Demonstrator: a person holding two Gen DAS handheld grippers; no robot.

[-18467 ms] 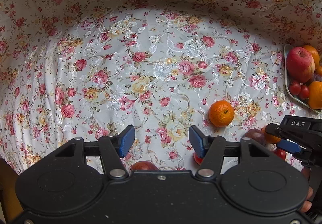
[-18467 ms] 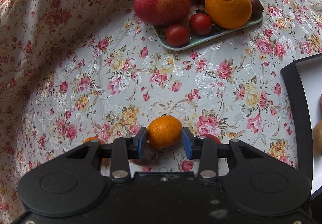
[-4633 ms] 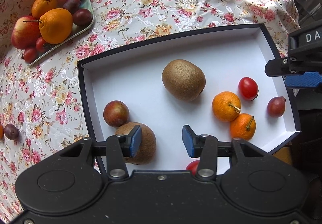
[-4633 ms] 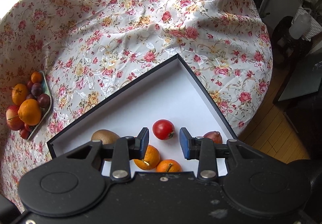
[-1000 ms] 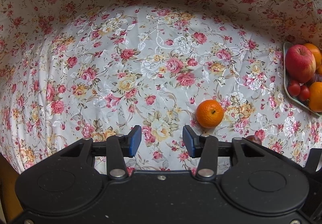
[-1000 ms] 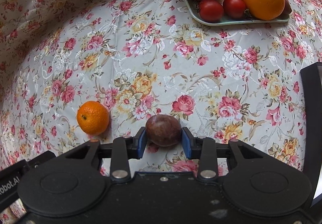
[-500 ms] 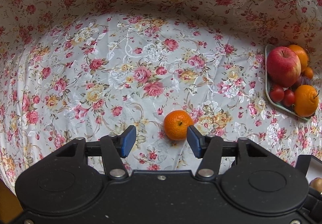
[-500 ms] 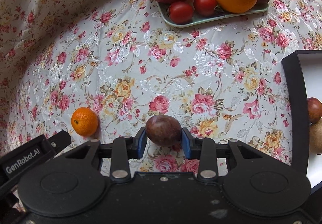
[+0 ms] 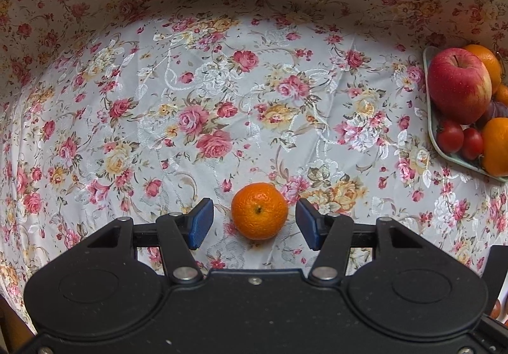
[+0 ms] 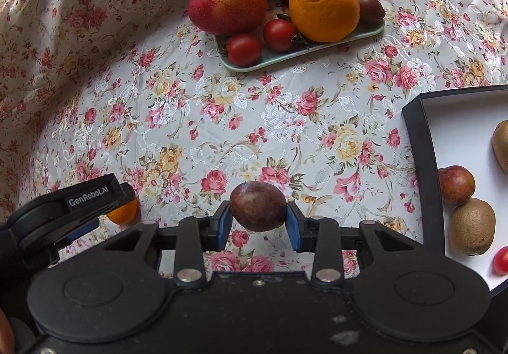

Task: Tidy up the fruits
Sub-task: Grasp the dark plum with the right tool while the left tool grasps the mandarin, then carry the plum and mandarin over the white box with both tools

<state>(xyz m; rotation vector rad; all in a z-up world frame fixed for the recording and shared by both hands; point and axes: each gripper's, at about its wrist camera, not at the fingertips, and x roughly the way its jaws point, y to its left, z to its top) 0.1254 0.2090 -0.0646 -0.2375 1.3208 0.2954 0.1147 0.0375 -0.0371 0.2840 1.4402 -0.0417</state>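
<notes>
Right wrist: plum (image 10: 257, 210) clamped; mandarin (image 9: 259, 211) unheld.

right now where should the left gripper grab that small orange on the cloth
Grip the small orange across its widest middle, coming straight forward and low. It is round, sits alone on the tablecloth, and already lies between the open fingers of the left gripper, so either side offers equal curved contact.
</notes>
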